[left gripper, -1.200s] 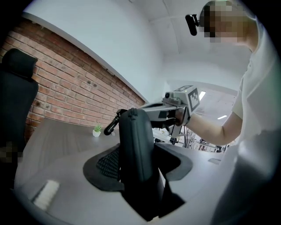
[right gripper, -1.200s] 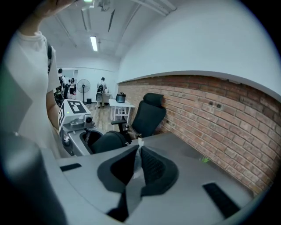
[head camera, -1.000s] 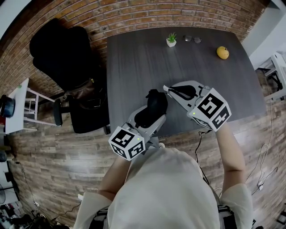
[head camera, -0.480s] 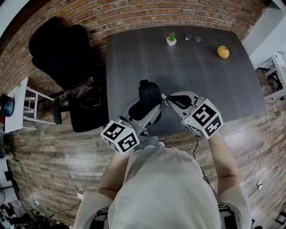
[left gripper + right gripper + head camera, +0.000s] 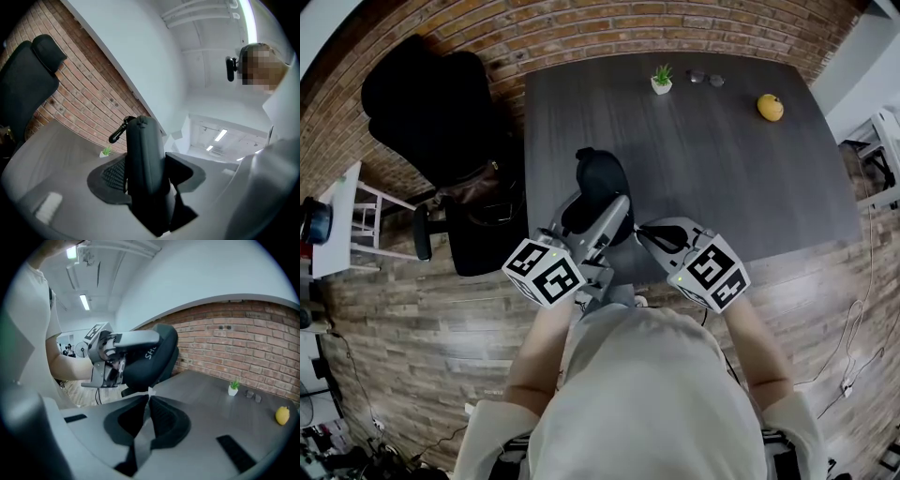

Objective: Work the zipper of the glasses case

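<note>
— Dark grey surface (image 5: 703,159), brick wall (image 5: 581,28) behind it, black office chair (image 5: 431,103) off to the left. What sits on top?

— Only a small potted plant (image 5: 661,81) and a yellow fruit (image 5: 770,107), both along the far edge and well apart from the hands.

— And the glasses case (image 5: 598,183)?

— It is off the surface, in the air over the near edge, in the left gripper (image 5: 598,214). Its jaws pinch the black case by its two long sides, and most of the case sticks out beyond them, away from the person. A clip (image 5: 118,132) hangs at its far end.

— How is that arm set?

— The left forearm (image 5: 539,347) reaches straight out from the body, with the gripper about level and pointing at the far edge.

— The other hand?

— The right forearm (image 5: 750,333) comes in from the right, and the right gripper (image 5: 642,228) angles across toward the left one and tips downward. Its jaws are pressed together, tips just beside the near end of the case. A small pale bit shows at those tips; I cannot tell what it is, nor whether the tips touch the case.
</note>
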Tool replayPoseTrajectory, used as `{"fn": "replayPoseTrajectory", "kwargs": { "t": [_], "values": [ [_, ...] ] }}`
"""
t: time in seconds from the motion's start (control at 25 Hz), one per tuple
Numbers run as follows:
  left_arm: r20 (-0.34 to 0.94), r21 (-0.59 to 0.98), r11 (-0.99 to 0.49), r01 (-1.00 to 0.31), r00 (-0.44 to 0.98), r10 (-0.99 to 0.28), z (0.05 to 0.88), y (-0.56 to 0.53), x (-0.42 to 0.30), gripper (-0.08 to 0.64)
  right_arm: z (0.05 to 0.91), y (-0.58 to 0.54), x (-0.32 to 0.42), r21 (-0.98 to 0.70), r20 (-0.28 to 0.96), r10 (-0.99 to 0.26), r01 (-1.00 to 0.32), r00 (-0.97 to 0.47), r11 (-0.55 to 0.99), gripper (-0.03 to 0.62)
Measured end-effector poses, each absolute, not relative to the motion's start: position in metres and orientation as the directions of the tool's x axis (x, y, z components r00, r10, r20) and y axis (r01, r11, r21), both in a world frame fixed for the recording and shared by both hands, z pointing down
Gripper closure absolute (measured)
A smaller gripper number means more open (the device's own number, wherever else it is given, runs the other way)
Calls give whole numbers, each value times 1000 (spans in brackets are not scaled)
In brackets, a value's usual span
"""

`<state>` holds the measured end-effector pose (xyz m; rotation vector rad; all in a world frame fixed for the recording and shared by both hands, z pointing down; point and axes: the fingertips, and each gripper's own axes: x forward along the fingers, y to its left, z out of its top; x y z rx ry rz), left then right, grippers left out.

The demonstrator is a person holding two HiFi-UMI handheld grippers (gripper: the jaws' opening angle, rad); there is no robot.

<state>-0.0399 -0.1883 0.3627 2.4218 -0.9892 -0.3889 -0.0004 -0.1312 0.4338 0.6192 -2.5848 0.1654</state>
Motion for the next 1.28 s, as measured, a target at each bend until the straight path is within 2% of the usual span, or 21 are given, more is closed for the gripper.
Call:
{"fn": "replayPoseTrajectory", "kwargs": {
  "t": [0.4,0.6,0.68,1.0,1.16,1.28],
  "values": [
    [-106,551,-607,-573,673,-732,353,-202,-43,322,425,-108,-32,21,414,-418,-451,-808,892,580],
    [-114,569,-607,-555,678,-727,355,-202,-45,324,428,-88,-53,85,419,-320,-313,-850,946,580],
    [-112,574,-605,-552,679,-726,356,-203,-44,324,431,-88,-56,148,443,-329,-293,-834,944,580],
    [-102,605,-600,-523,697,-710,369,-218,-45,322,442,-105,-46,144,432,-408,-385,-804,912,574],
    [-98,631,-598,-494,714,-693,388,-233,-42,319,462,-112,-34,124,465,-433,-427,-772,895,499],
    [-60,664,-562,-494,713,-698,413,-248,-43,319,481,-114,-22,62,497,-434,-469,-751,881,499]
  ]
}}
